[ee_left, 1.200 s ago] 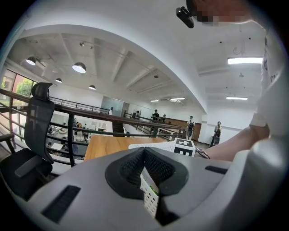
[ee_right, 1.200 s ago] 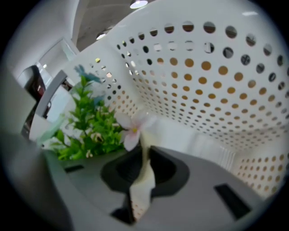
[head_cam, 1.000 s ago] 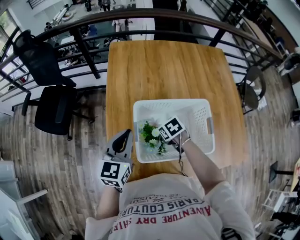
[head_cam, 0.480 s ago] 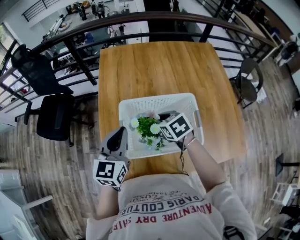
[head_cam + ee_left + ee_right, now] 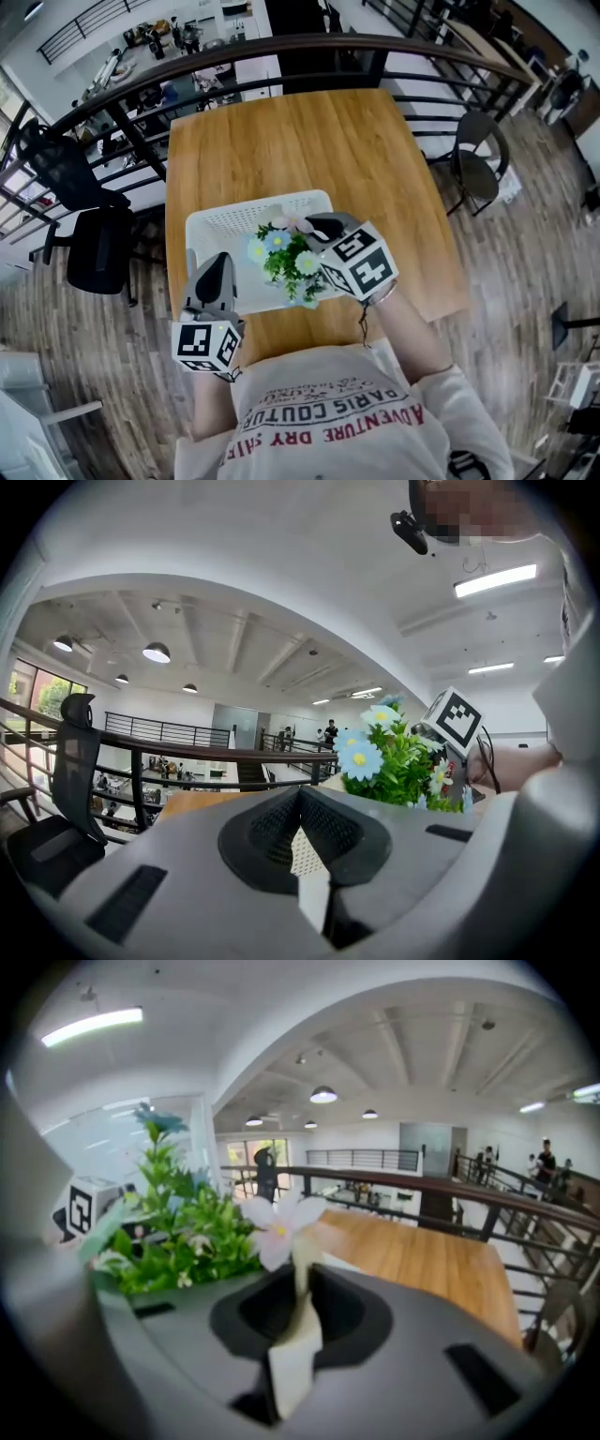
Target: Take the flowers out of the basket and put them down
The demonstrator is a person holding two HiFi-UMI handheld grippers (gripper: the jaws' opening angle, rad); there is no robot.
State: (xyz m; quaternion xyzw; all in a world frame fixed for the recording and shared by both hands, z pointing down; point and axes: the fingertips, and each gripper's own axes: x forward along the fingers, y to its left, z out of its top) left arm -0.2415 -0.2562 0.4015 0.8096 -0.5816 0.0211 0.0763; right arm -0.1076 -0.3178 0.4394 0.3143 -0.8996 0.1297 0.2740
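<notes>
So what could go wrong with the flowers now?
1. The right gripper pinches the flowers by just a thin pale stem, and the green bunch leans off to one side, so it might twist or slip out.
2. The bunch hangs over the basket, close to the left gripper. Its leaves could bump that gripper or catch on the rim on the way to the table.

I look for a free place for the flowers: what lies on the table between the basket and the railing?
Nothing; the head view shows bare wooden table between basket and railing.
</notes>
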